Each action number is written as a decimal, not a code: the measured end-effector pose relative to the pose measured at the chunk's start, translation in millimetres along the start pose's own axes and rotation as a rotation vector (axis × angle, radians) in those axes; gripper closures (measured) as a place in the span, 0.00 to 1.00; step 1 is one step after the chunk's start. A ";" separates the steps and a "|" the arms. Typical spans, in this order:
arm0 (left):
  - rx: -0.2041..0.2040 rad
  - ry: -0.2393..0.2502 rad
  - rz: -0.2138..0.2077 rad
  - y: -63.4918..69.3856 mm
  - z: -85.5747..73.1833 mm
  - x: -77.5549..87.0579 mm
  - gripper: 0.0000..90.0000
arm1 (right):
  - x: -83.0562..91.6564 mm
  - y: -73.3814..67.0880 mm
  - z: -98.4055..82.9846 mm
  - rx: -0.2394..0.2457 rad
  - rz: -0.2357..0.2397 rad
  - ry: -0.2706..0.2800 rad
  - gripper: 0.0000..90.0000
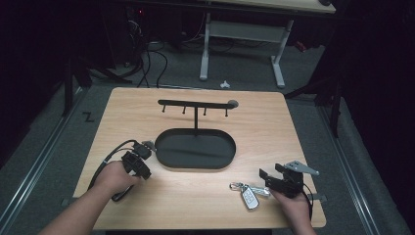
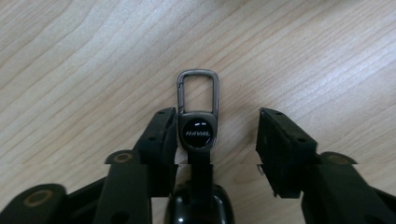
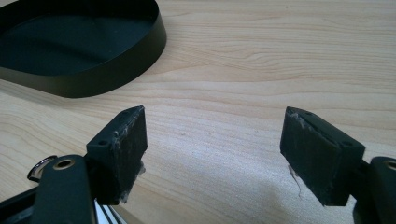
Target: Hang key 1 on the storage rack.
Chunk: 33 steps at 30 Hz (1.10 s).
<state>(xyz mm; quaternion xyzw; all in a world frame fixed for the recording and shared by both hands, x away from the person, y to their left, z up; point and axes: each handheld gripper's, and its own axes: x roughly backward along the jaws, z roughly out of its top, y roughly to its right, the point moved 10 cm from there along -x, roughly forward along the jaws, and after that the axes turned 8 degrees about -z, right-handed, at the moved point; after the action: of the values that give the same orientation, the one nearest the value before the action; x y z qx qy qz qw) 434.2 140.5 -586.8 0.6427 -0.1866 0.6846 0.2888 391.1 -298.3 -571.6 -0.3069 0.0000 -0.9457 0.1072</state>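
Left gripper (image 2: 212, 135): jaws straddled a black key fob (image 2: 198, 133); one jaw lay against the fob's side, the other stood apart, so it was not yet clamped.
Fob axis: it ran straight out from the left gripper, strap nearest, round badge next, clip (image 2: 198, 91) farthest; the jaws closed across that axis.
Fob look: glossy black body, dark strap, round black badge with pale lettering, grey metal rectangular clip with rounded corners, flat on the wood.
Fob place: in the high view the left gripper (image 1: 138, 163) sat just left of the tray (image 1: 195, 167), near its rim; the fob lay under it, hard to make out there.
Right gripper (image 3: 212, 154): wide apart, nothing between the pads, bare wood ahead.
Second key (image 1: 250, 198): silver-white fob on a ring, just left of the right gripper (image 1: 266, 179), well right of the tray's near rim; a ring edge (image 3: 41, 167) showed by that gripper's left jaw.
Nearer hand: the left for the black fob, the right for the silver key.
Tray: dark oval, shallow wall, mid-table (image 1: 147, 112).
Rack (image 1: 195, 105): thin black post rising from the tray's far rim, crossbar with small hooks, probably four.
Next move, as judged: shut on the fob, lift, carry it to the tray or a hook.
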 end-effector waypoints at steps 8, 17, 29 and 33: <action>-0.003 -0.080 -0.003 -6.1 6.4 -4.8 0.67 | -1.0 -2.1 -1.5 0.000 0.002 -0.010 0.27; 0.013 -0.182 -0.045 -9.3 12.1 -4.7 0.72 | -2.4 -2.2 -2.5 0.018 0.003 -0.013 0.28; 0.055 -0.182 -0.040 -8.8 17.3 -5.3 0.77 | -1.9 -3.3 -2.4 0.023 0.009 -0.009 0.30; 0.054 -0.178 -0.039 -8.8 17.1 -5.3 0.77 | -2.9 -4.4 -3.5 0.033 0.010 -0.015 0.30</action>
<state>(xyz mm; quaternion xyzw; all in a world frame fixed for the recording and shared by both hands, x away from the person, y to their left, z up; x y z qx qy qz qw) 453.0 135.7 -591.3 0.7121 -0.1806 0.6237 0.2670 390.5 -293.7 -575.8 -0.3120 -0.0146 -0.9427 0.1170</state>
